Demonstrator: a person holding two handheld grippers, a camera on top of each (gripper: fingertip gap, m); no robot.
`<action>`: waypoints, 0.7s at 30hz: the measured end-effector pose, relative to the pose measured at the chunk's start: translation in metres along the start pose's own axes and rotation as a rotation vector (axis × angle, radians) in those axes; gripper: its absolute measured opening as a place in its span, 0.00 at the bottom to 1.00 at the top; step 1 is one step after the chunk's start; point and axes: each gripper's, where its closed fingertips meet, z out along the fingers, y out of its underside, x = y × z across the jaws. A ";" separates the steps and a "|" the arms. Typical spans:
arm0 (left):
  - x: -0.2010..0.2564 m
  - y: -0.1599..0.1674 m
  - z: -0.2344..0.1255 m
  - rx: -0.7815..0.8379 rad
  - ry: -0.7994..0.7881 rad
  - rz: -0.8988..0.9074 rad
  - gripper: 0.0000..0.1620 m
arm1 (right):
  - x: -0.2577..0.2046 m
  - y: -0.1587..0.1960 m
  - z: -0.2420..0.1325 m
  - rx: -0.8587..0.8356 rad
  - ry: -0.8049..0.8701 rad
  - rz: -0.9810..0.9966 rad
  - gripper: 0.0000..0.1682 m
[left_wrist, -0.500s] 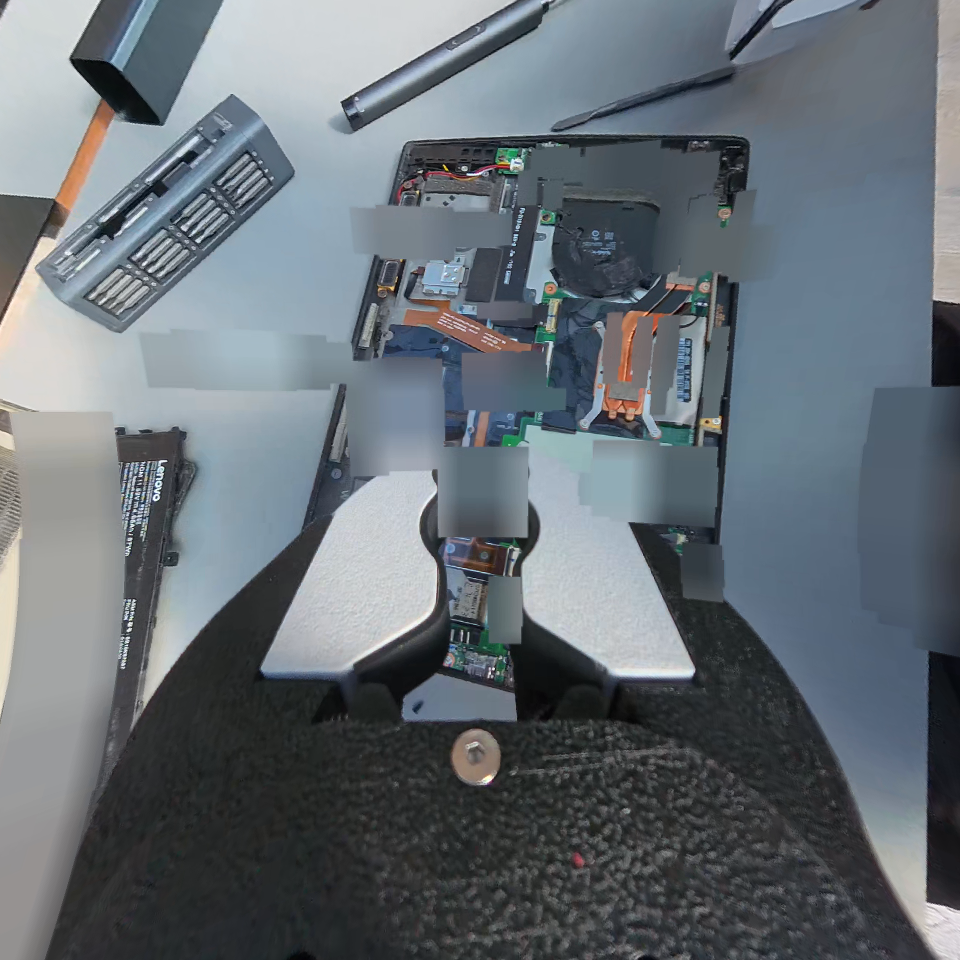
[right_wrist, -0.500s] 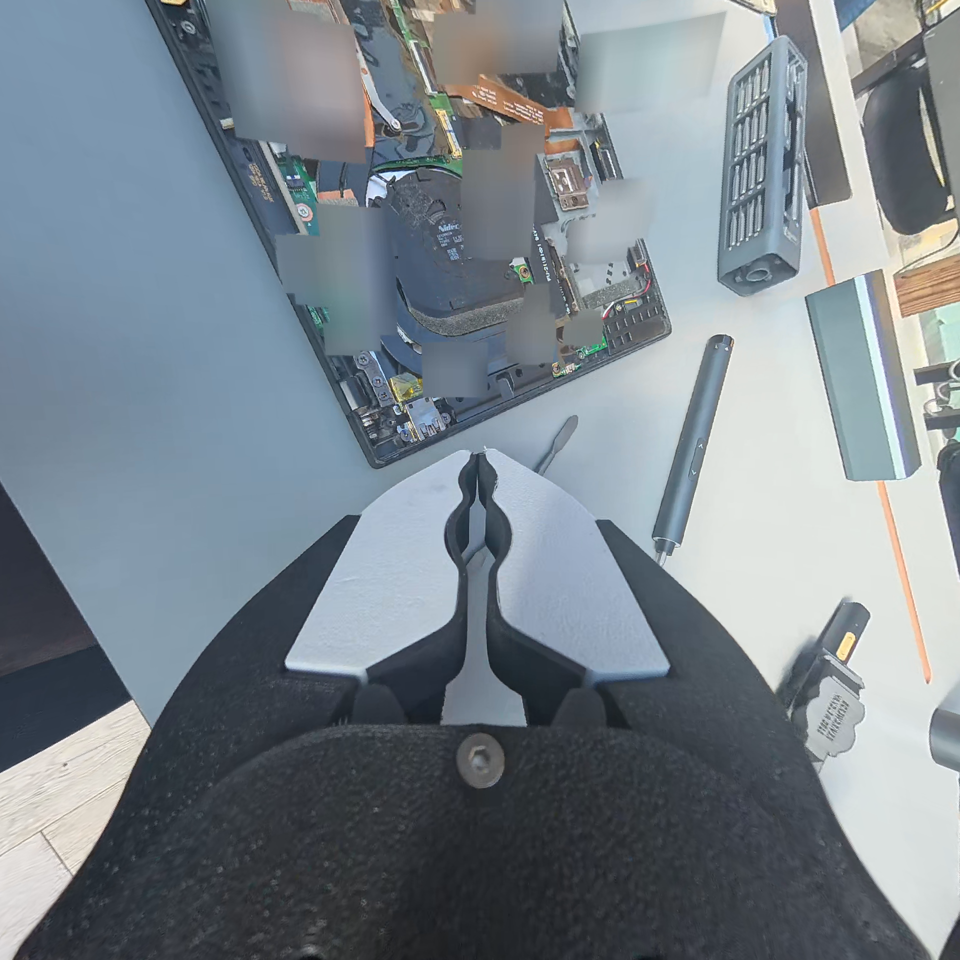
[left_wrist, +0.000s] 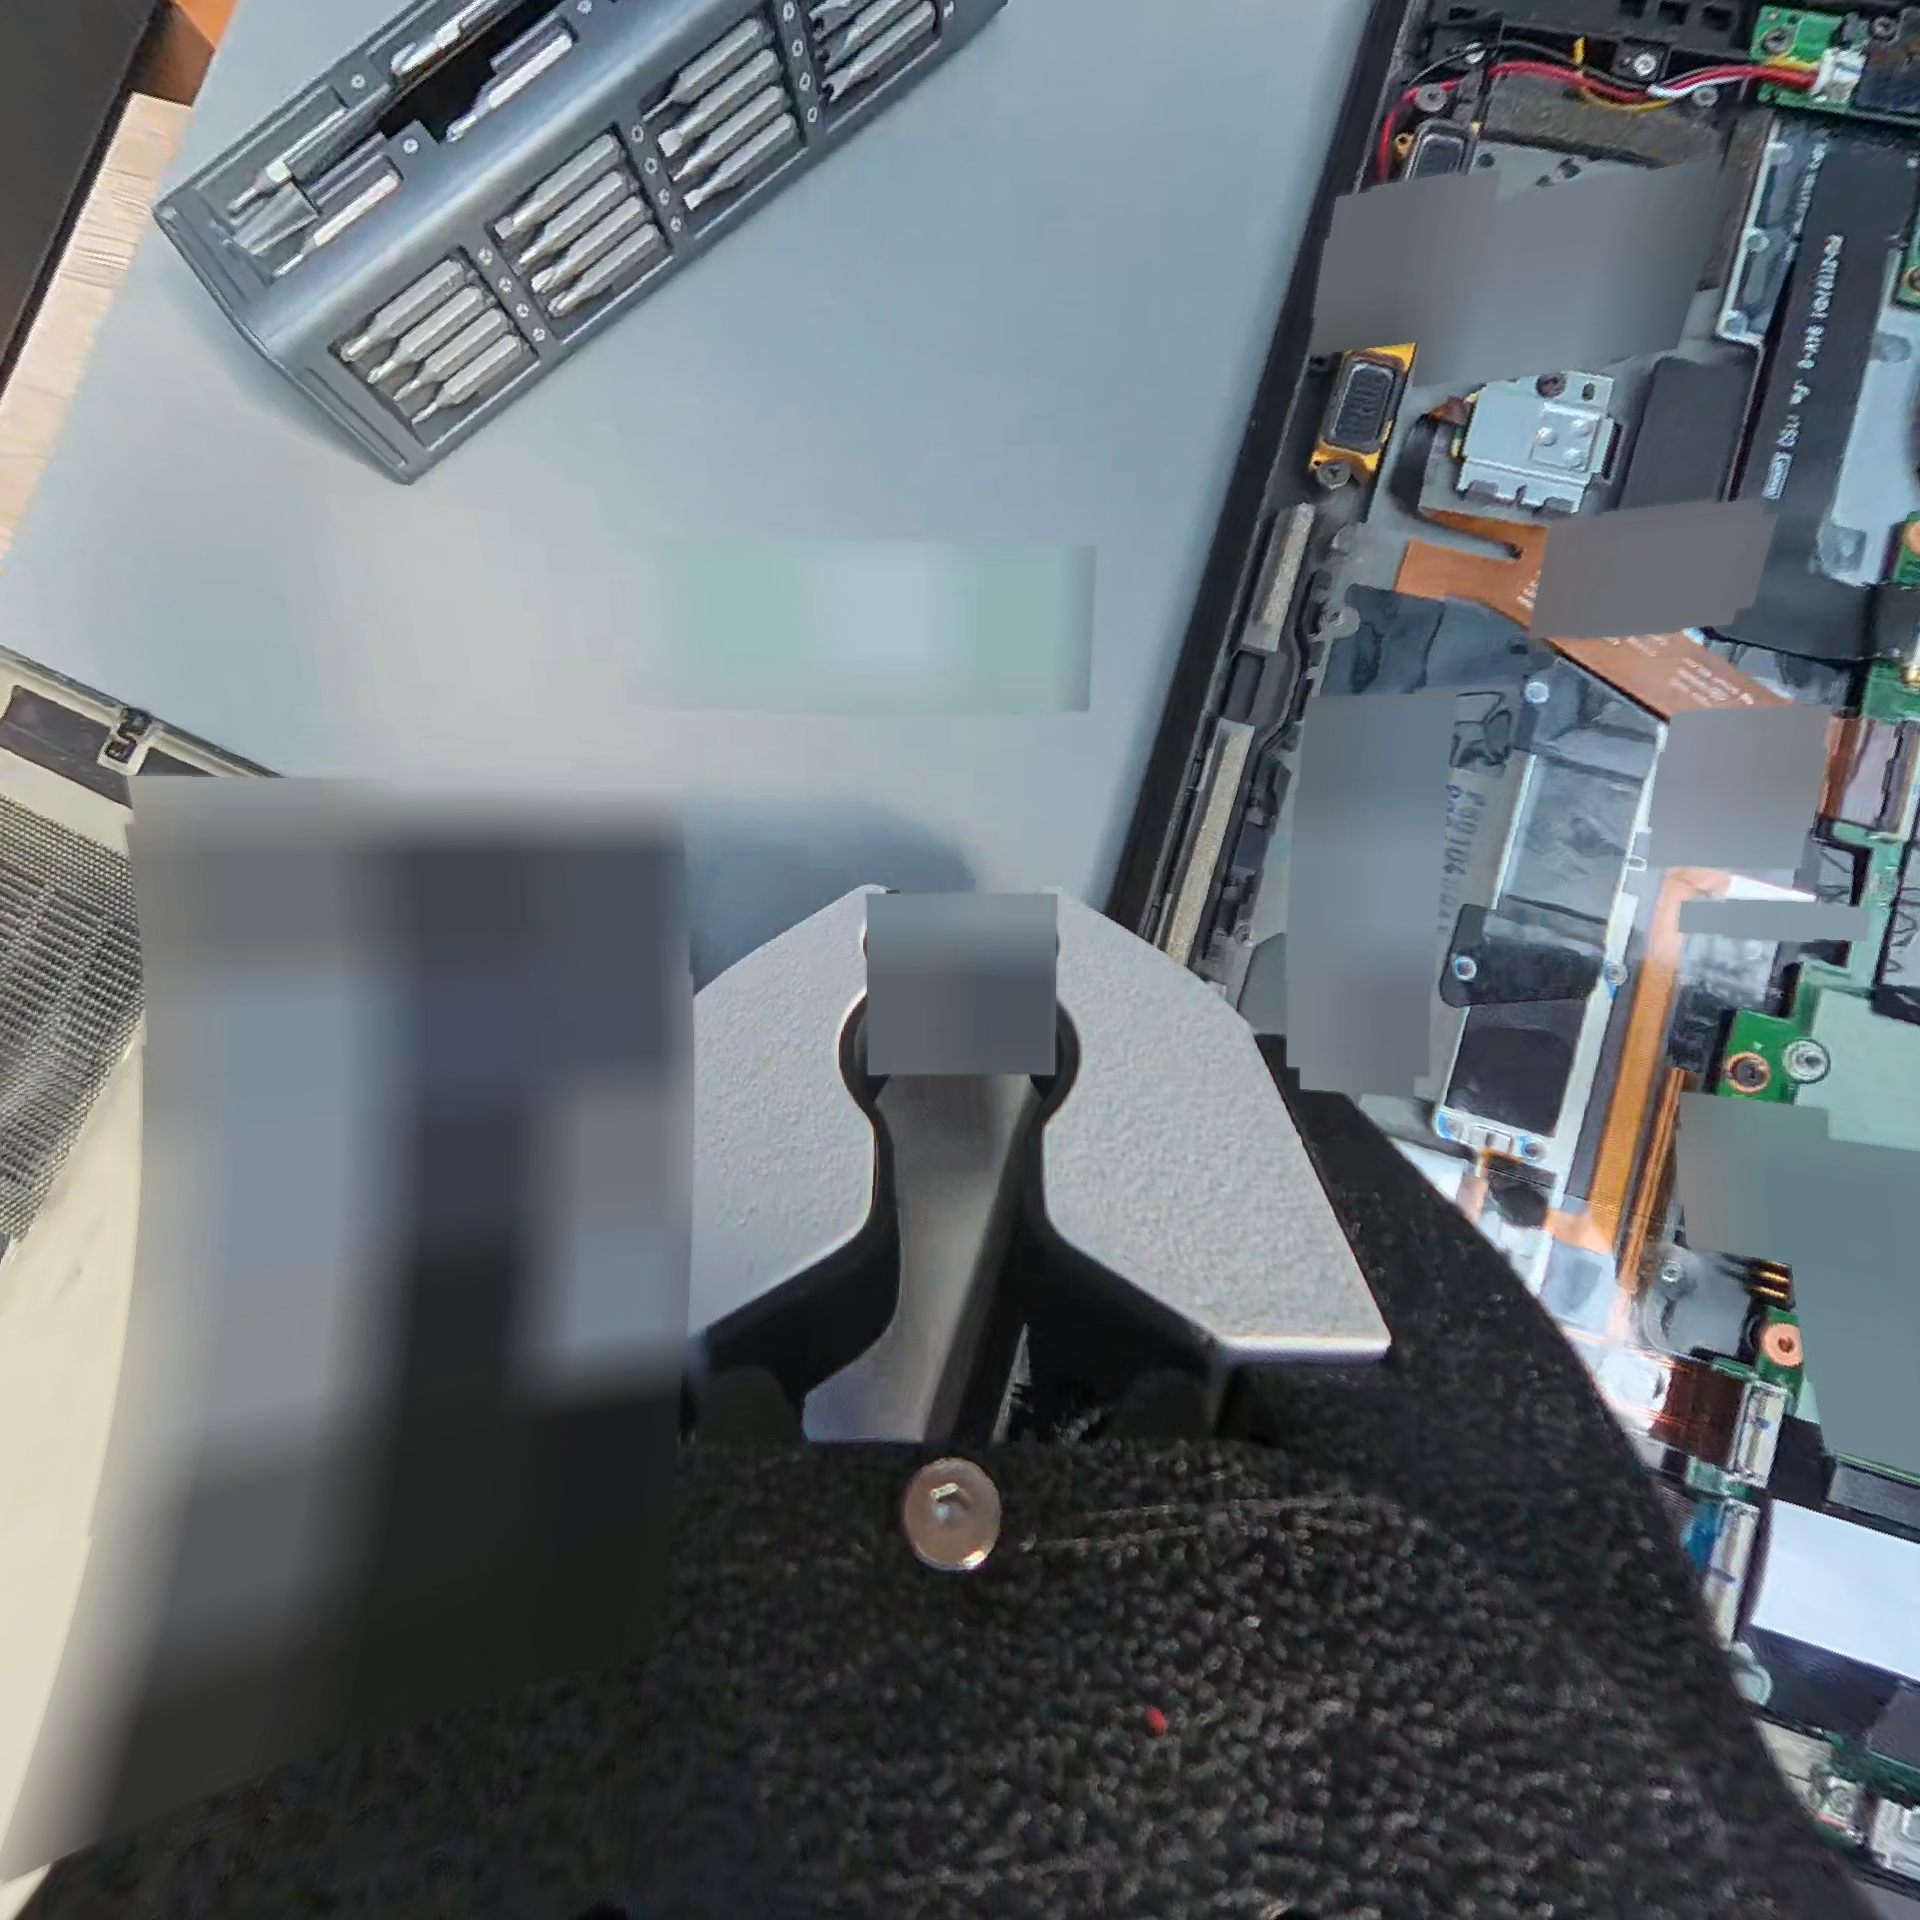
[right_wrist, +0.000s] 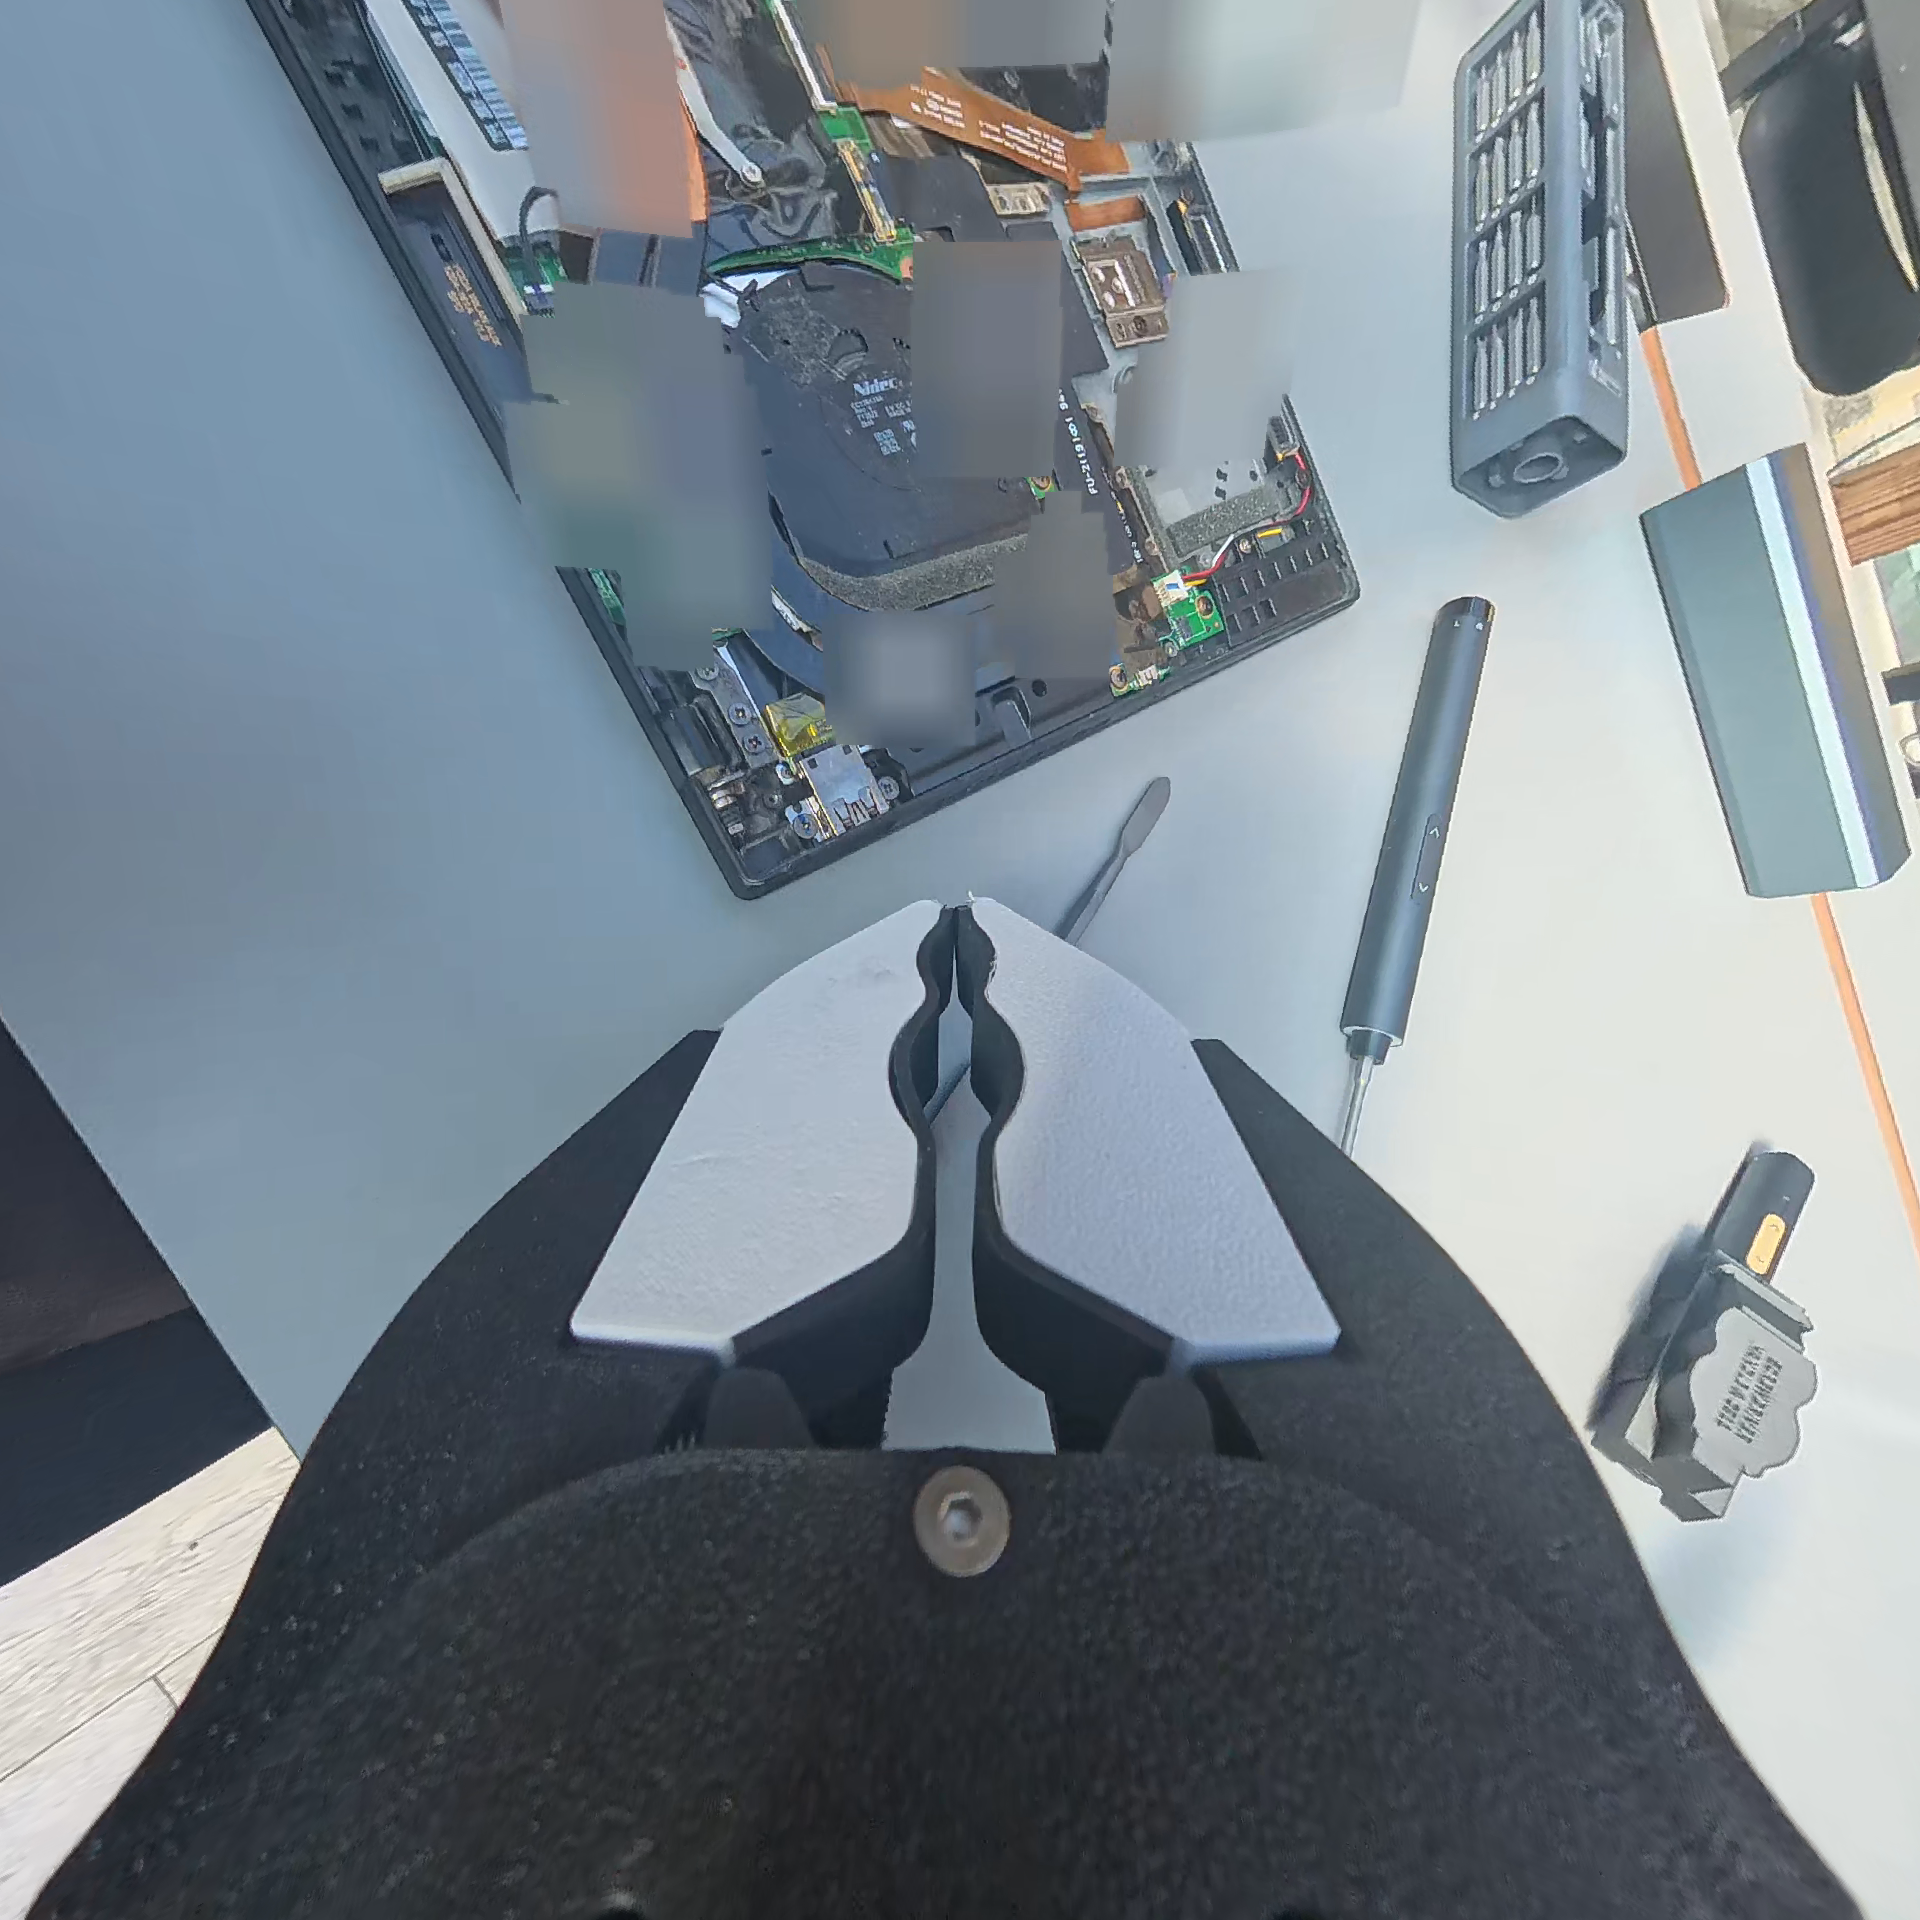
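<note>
Since half a second ago the left gripper (left_wrist: 961, 914) has slid off the opened laptop (left_wrist: 1558, 727) toward its left edge, low over the bench (left_wrist: 831, 416); a blur hides its tips, so its grip is unclear. Bit case (left_wrist: 540, 208) lies beyond. Right gripper (right_wrist: 961, 914), fingers pressed together, hovers near the laptop's corner, beside pry tool (right_wrist: 1117, 852) and screwdriver (right_wrist: 1418, 821).

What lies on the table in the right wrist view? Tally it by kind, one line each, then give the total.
Opened laptop: 1
Screwdriver pen: 1
Black pry tool: 1
Grey bit case: 1
Grey sleeve: 1
Small black gadget with an orange button: 1
Total: 6
</note>
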 end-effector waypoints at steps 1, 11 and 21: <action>0.000 0.000 0.003 0.000 0.004 0.007 0.13 | 0.001 0.002 0.000 -0.001 -0.002 0.008 0.00; -0.003 0.001 -0.003 0.039 0.042 -0.023 0.36 | 0.024 0.003 0.007 0.056 0.017 0.092 0.00; 0.038 -0.008 -0.128 0.368 -0.178 -0.153 0.00 | 0.042 -0.008 -0.003 0.131 0.106 0.330 0.00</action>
